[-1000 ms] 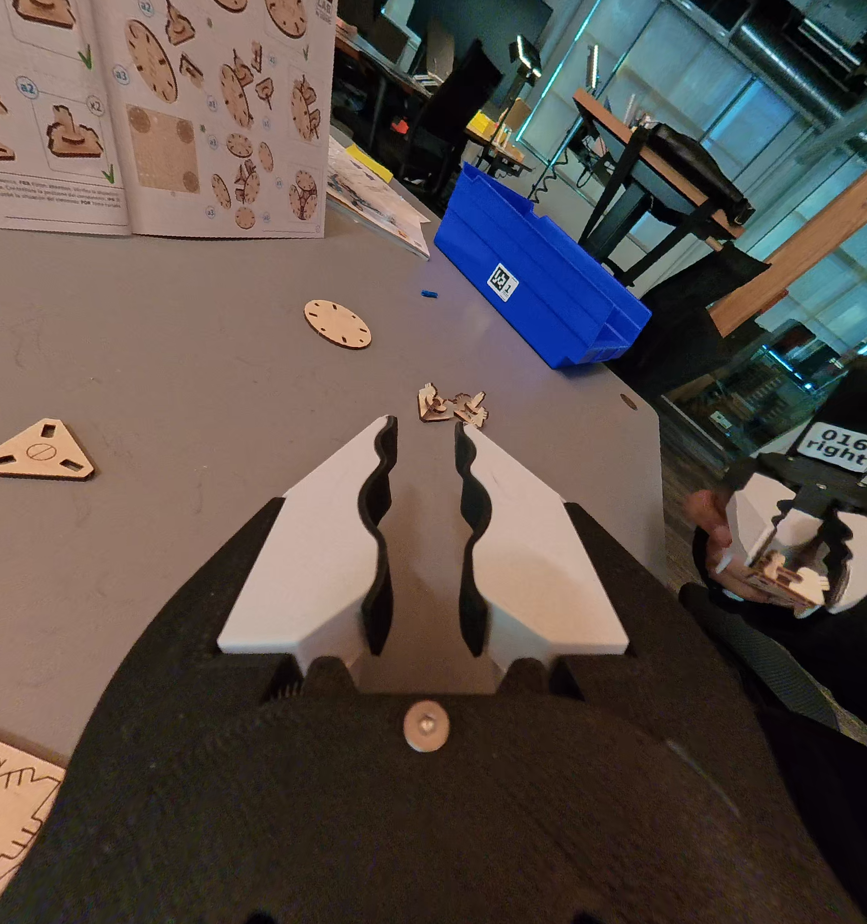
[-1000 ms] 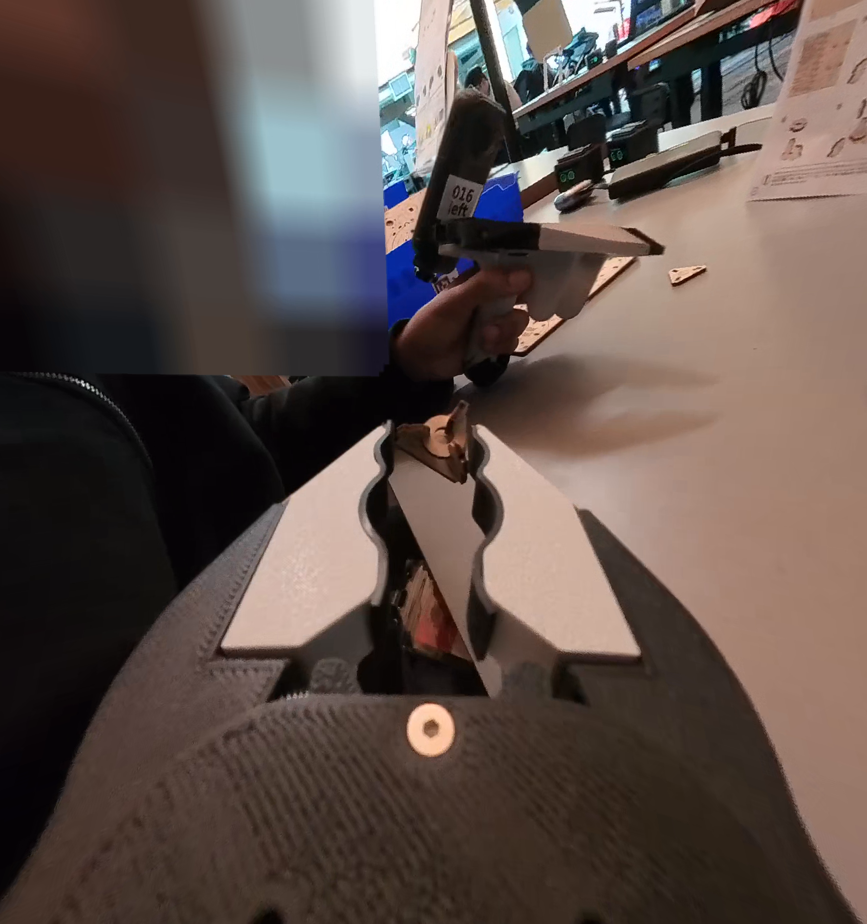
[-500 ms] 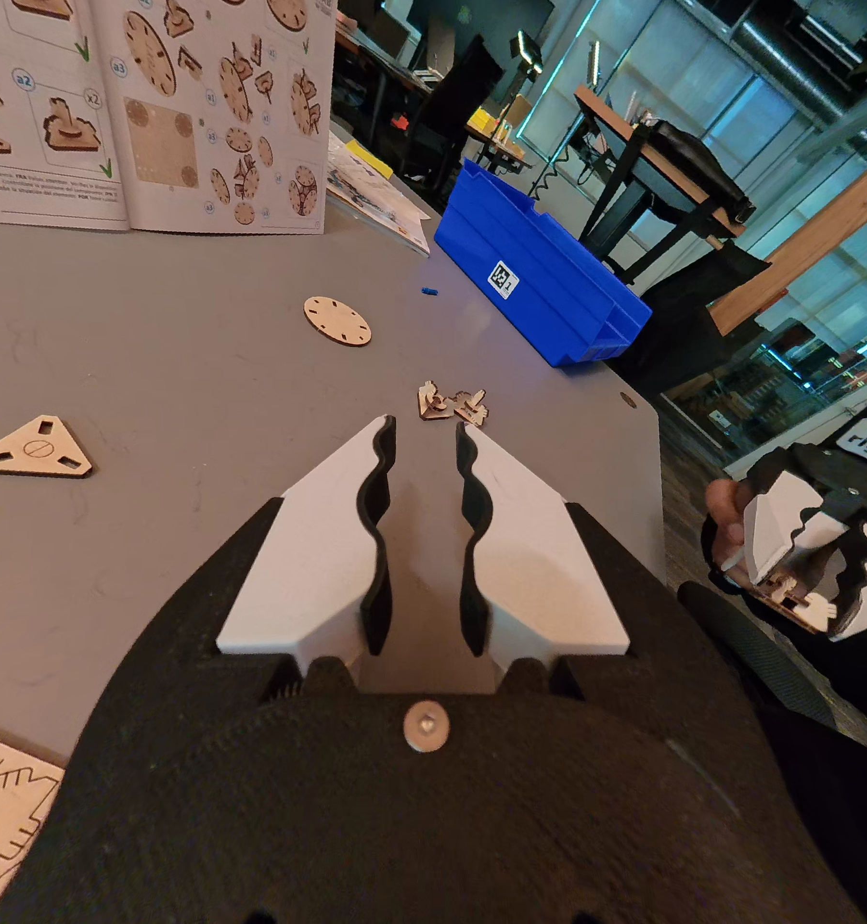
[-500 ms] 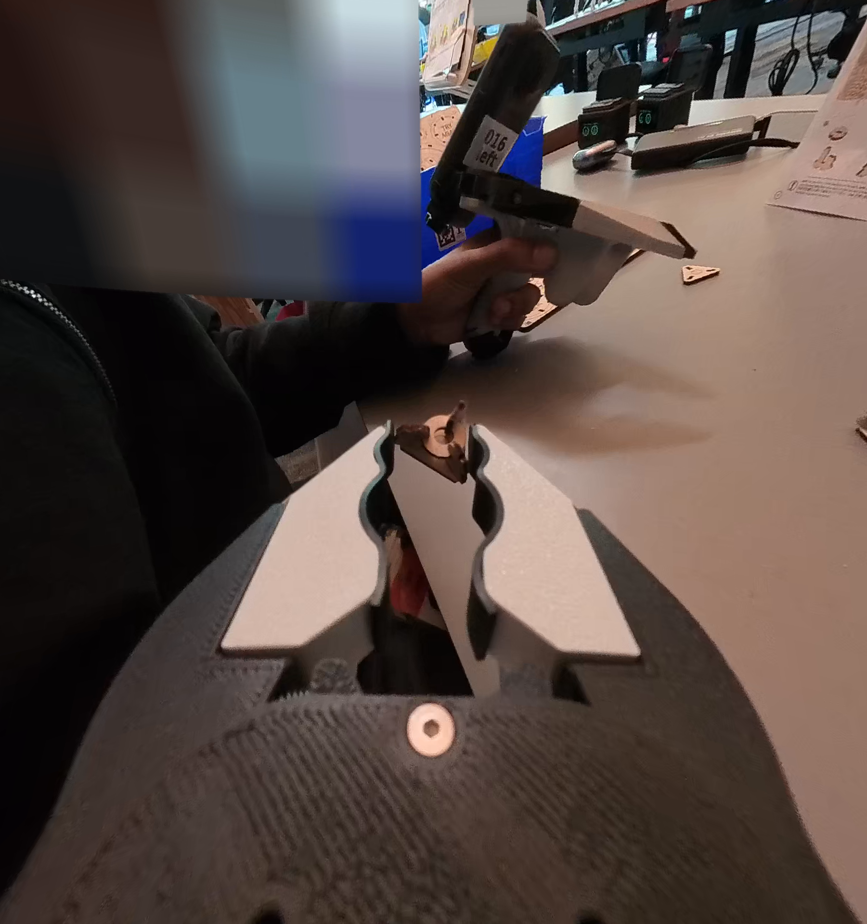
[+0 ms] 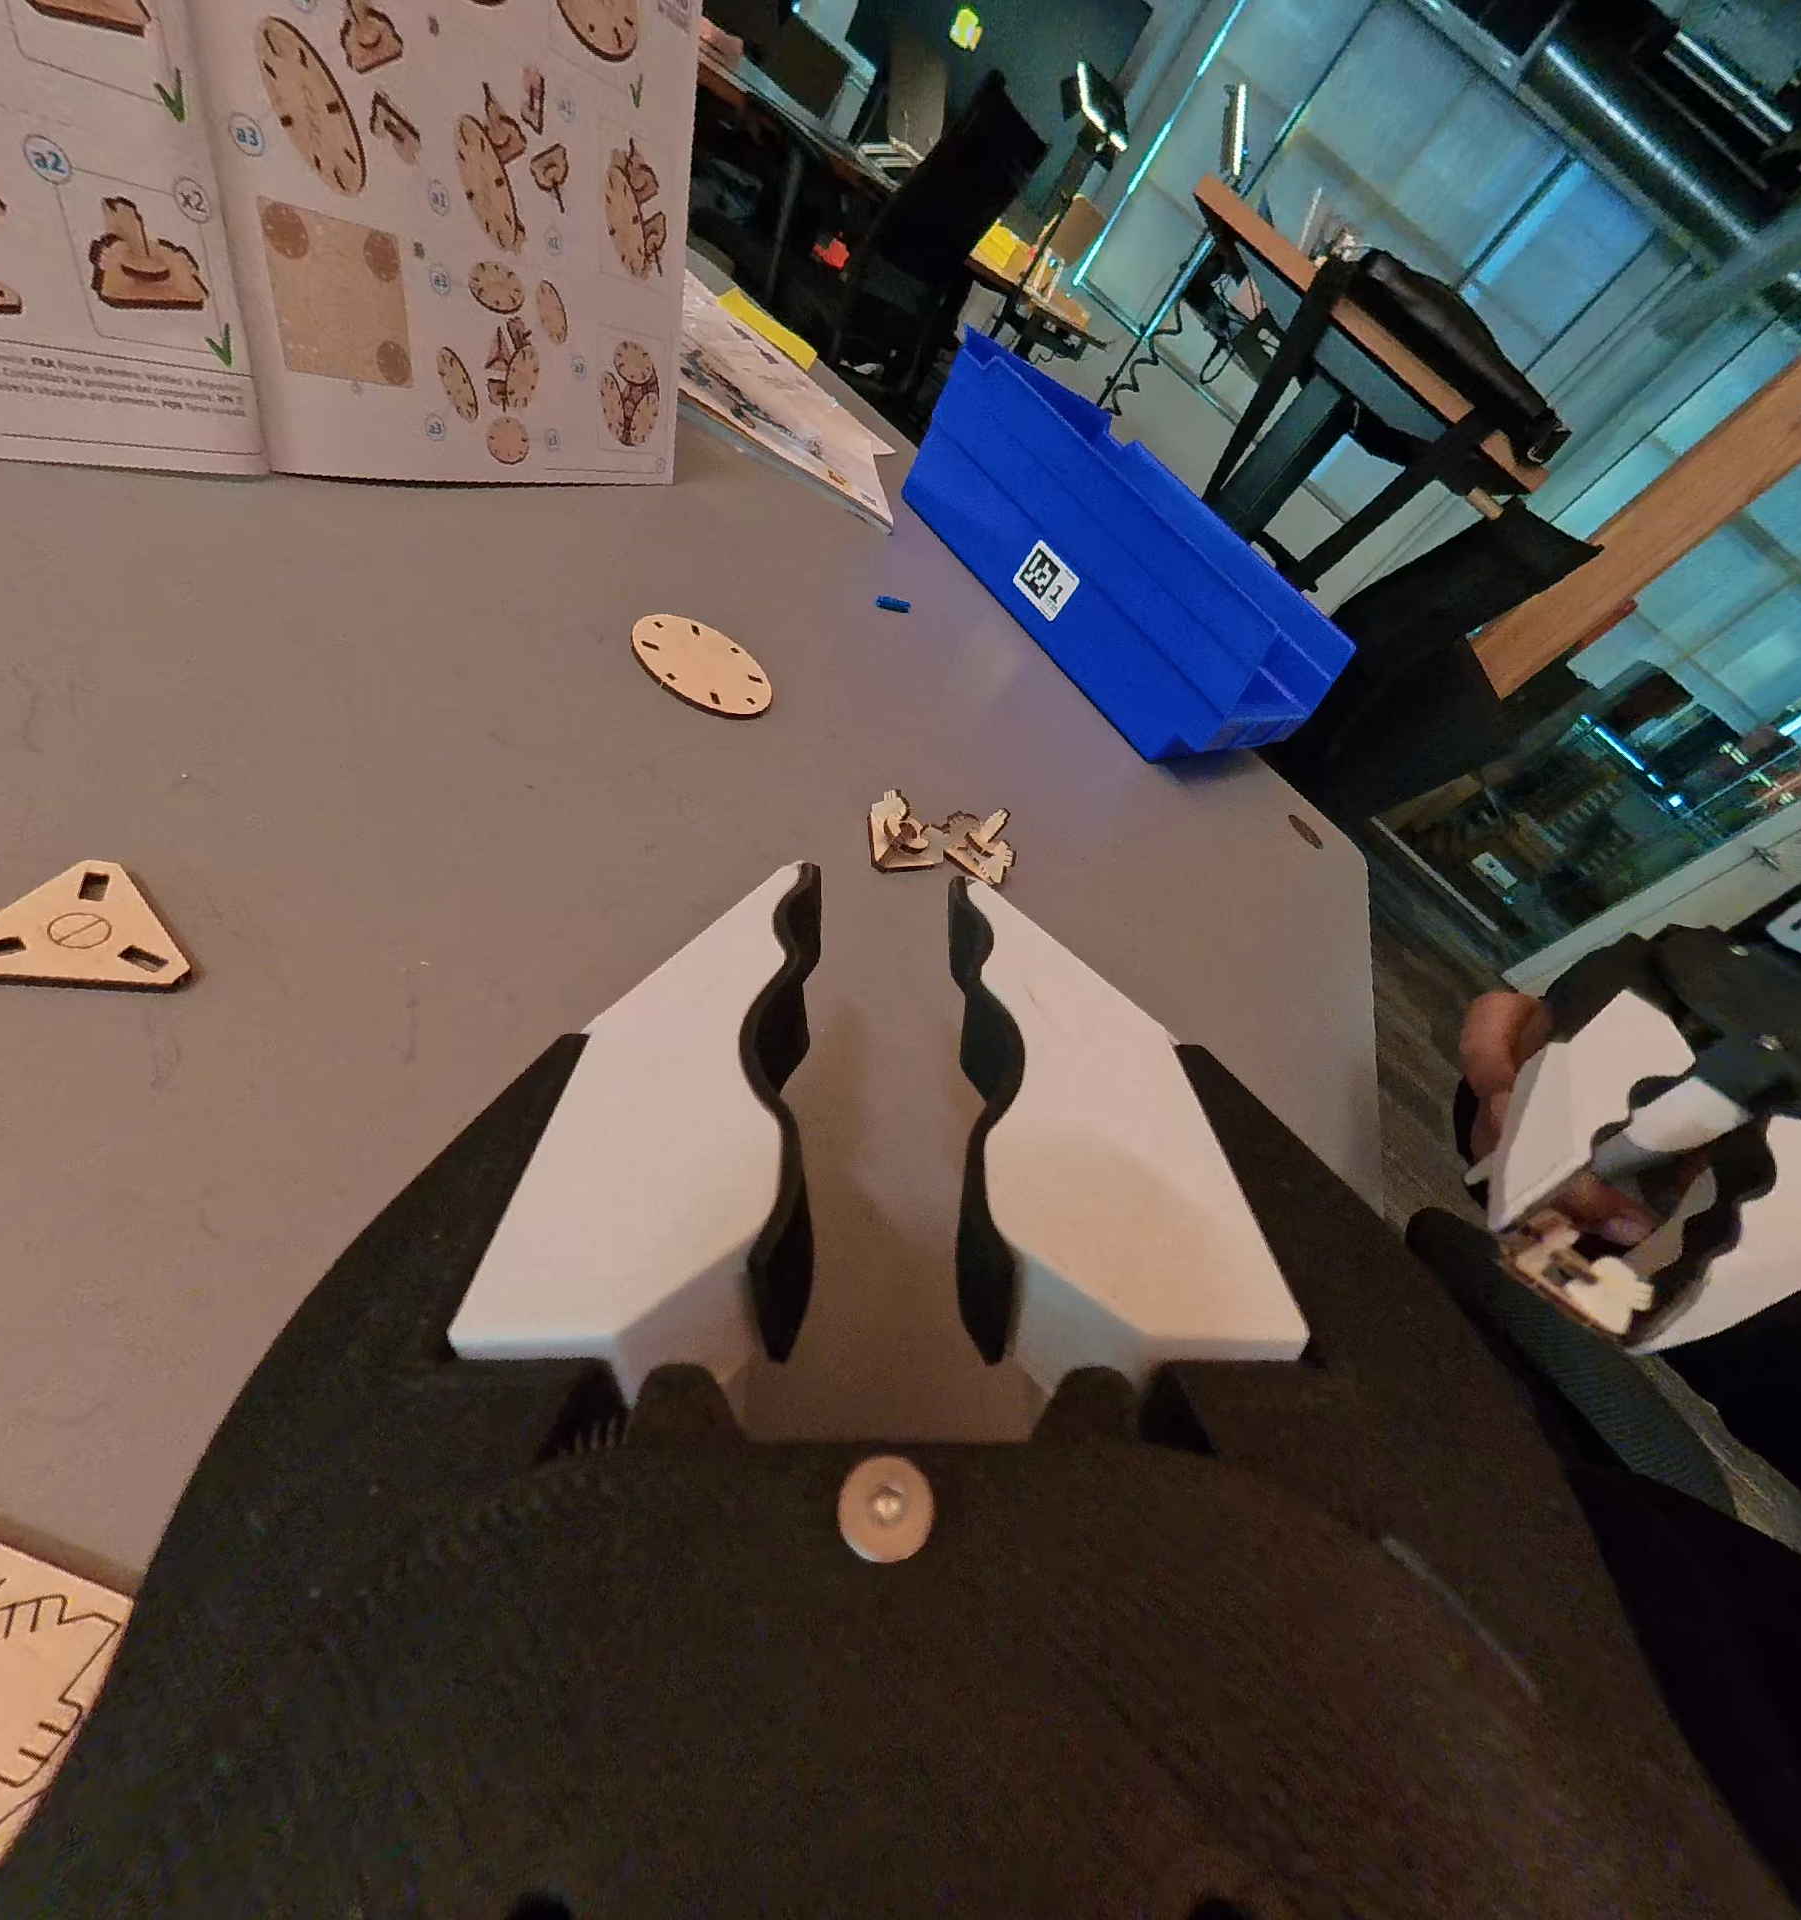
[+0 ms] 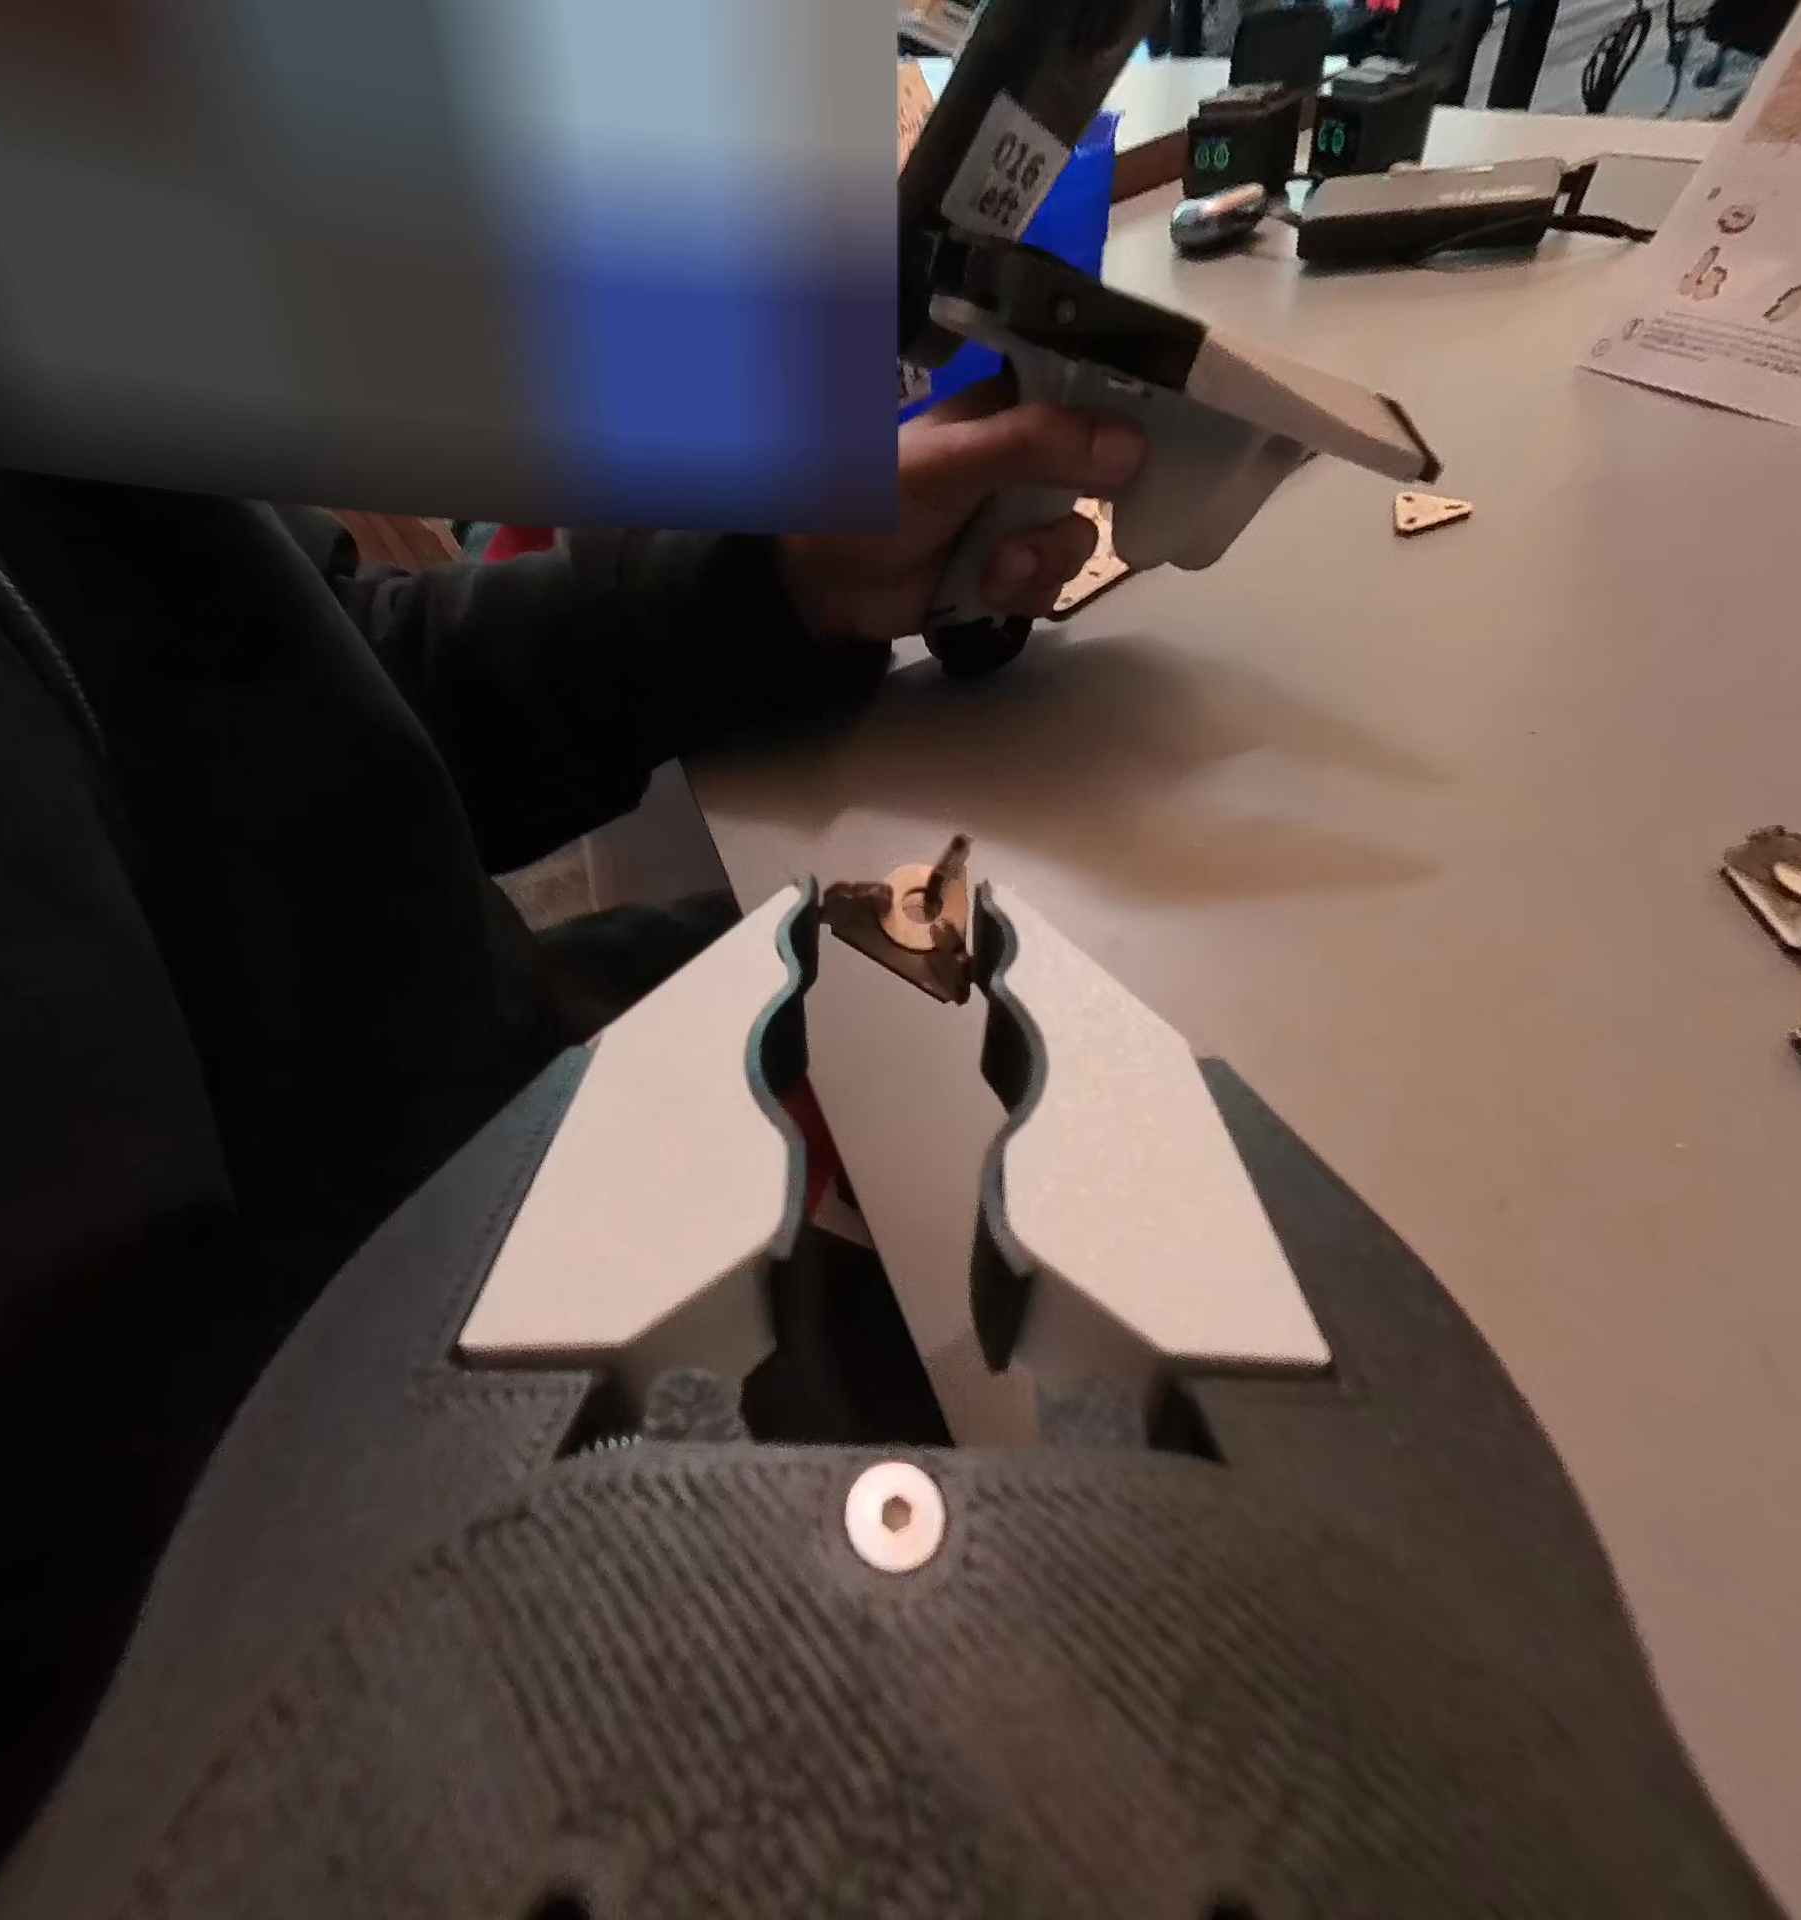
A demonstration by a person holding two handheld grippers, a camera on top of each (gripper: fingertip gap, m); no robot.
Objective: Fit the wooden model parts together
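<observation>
My right gripper point(image 6: 891, 904) is shut on a small triangular wooden piece point(image 6: 901, 930) with a round washer and a peg on it, held at the table's near edge; it also shows in the left wrist view point(image 5: 1571, 1262). My left gripper point(image 5: 883, 881) is open and empty above the grey table point(image 5: 356, 790); it also shows in the right wrist view point(image 6: 1395, 447). Just beyond its fingertips lie two small assembled wooden pieces point(image 5: 937, 836). A wooden disc point(image 5: 702, 665) lies farther off, and a wooden triangle plate point(image 5: 70, 930) lies to the left.
An open instruction booklet point(image 5: 304, 229) stands at the back left. A blue bin point(image 5: 1114, 582) sits at the table's far right edge. A wooden parts sheet point(image 5: 2, 1683) lies at the near left. Black devices and a cable point(image 6: 1395, 197) lie at the far side. The gap from one gripper's tips to the other's is roughly 20 cm.
My right gripper has moved with the wooden piece still held, sinking lower and to the right in the left wrist view. My left gripper has stayed open and nearly still.
</observation>
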